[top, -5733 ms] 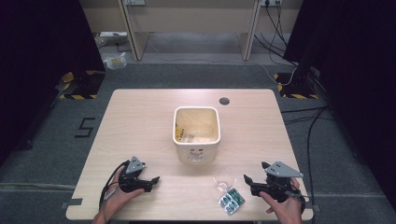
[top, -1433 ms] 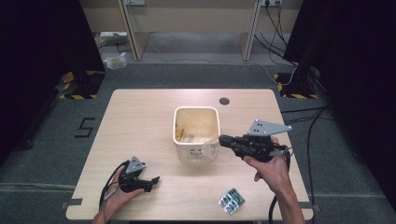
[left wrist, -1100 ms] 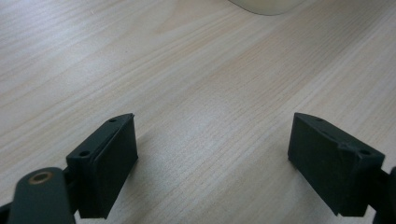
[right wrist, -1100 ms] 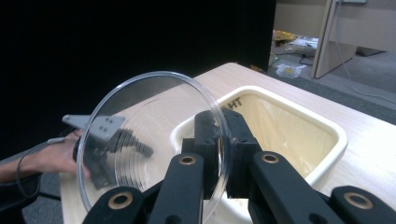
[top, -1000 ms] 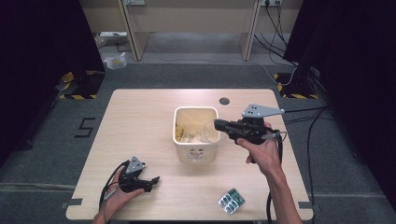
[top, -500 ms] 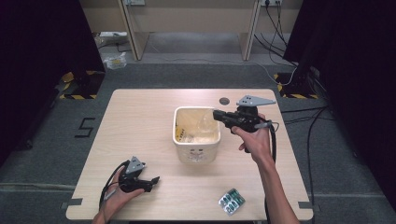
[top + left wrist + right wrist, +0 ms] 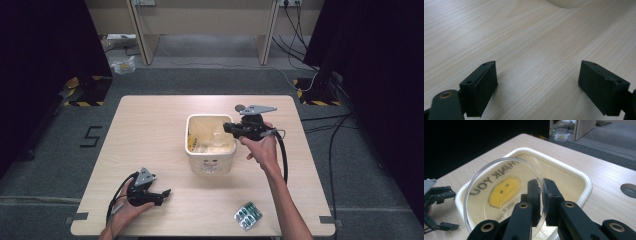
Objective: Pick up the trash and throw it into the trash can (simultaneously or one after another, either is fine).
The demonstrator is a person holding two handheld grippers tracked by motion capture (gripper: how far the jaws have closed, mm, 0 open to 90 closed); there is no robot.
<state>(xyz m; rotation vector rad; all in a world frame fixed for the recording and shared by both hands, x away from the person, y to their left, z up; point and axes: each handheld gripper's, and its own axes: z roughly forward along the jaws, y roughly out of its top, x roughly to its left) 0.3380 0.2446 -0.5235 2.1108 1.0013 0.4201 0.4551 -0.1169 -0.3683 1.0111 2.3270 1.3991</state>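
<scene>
The right gripper (image 7: 541,195) pinches a clear round plastic lid (image 7: 504,192) above the cream square tub (image 7: 576,178). The left gripper (image 7: 537,87) rests, jaws wide apart

Pale wooden table (image 7: 150,130) with rounded corners, in the middle of the frame. At its centre, cream square plastic tub (image 7: 210,160). Near the lower right edge, small green blister pack of pills (image 7: 248,215). In the upper right part, dark round hole (image 7: 240,107). At lower left, black two-jaw left gripper (image 7: 159,196), resting on the wood.
</scene>
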